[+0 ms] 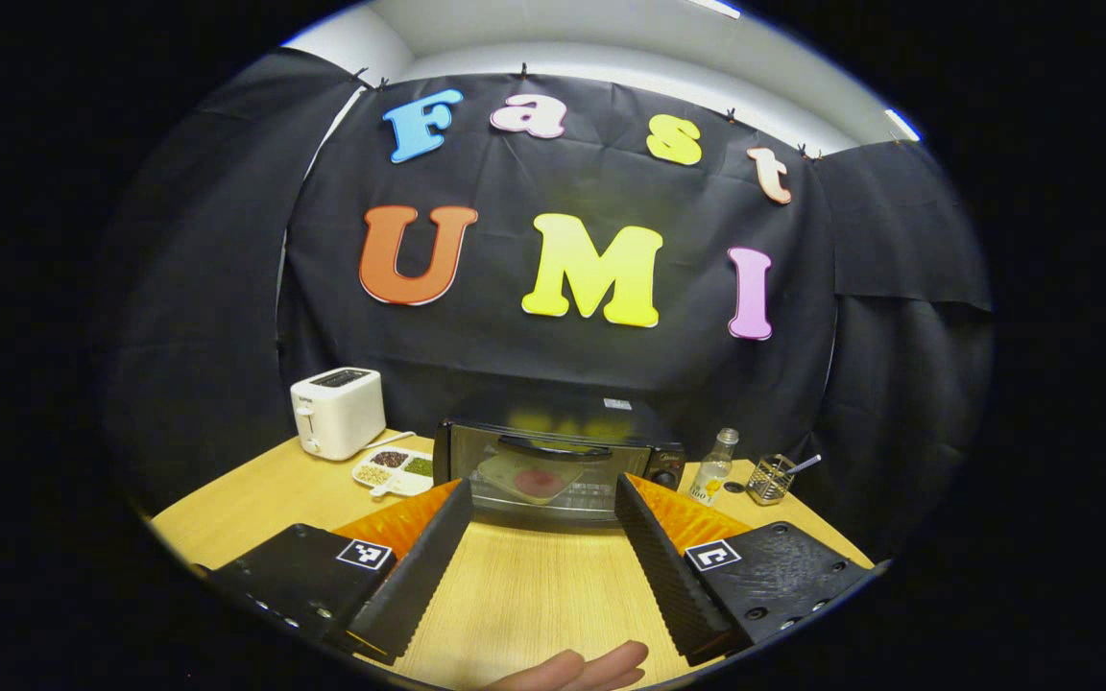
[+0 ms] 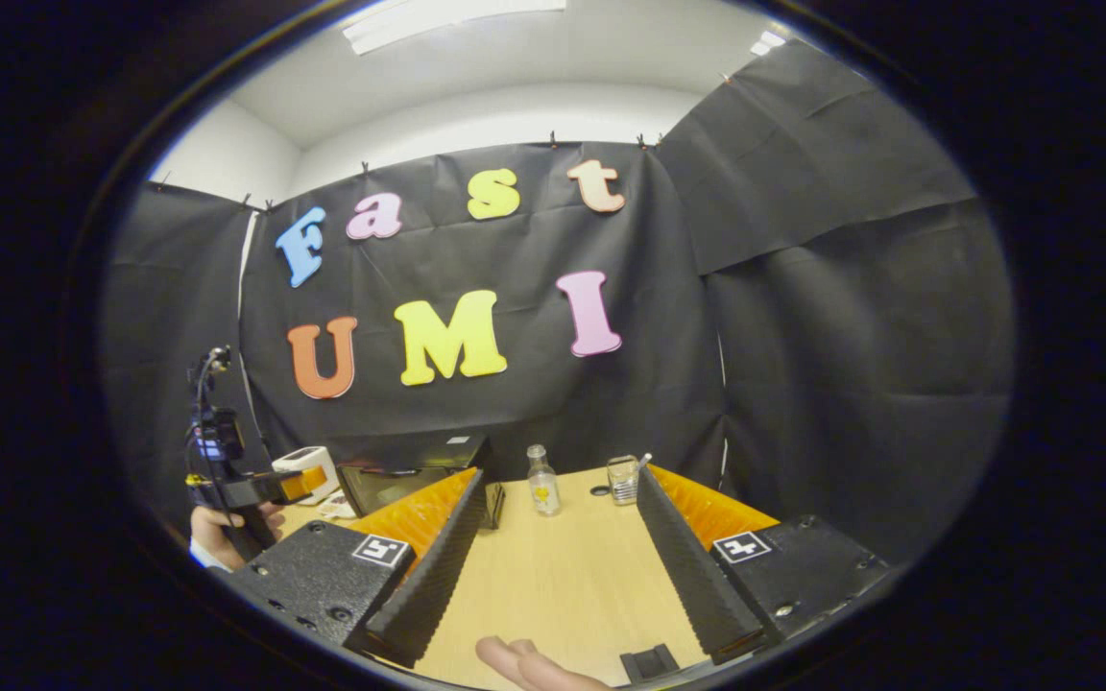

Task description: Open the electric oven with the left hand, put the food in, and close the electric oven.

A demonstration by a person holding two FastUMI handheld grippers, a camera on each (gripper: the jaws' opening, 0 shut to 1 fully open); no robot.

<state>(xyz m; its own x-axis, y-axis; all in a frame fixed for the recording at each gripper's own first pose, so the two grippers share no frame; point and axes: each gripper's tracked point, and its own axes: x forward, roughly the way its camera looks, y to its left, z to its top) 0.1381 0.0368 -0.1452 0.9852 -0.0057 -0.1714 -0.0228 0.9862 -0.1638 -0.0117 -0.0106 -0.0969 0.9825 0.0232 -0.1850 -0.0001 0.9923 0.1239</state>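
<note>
In the left gripper view we see our left gripper (image 1: 543,537) spread wide, its fingers (image 1: 423,566) apart over bare wooden table (image 1: 524,595) and holding nothing. Straight ahead, beyond the fingertips and not touched by them, stands the electric oven (image 1: 558,465) with its door shut; through the glass we make out food (image 1: 539,480) on a tray inside. To its left sit a white toaster (image 1: 337,413) and a divided dish (image 1: 395,470), to its right a small bottle (image 1: 712,468) and a wire holder (image 1: 770,479). In the right gripper view our right gripper (image 2: 558,557) is likewise wide open and empty above the table, with the oven off to its left and the left gripper held in a hand (image 2: 227,528) at the far left.
</note>
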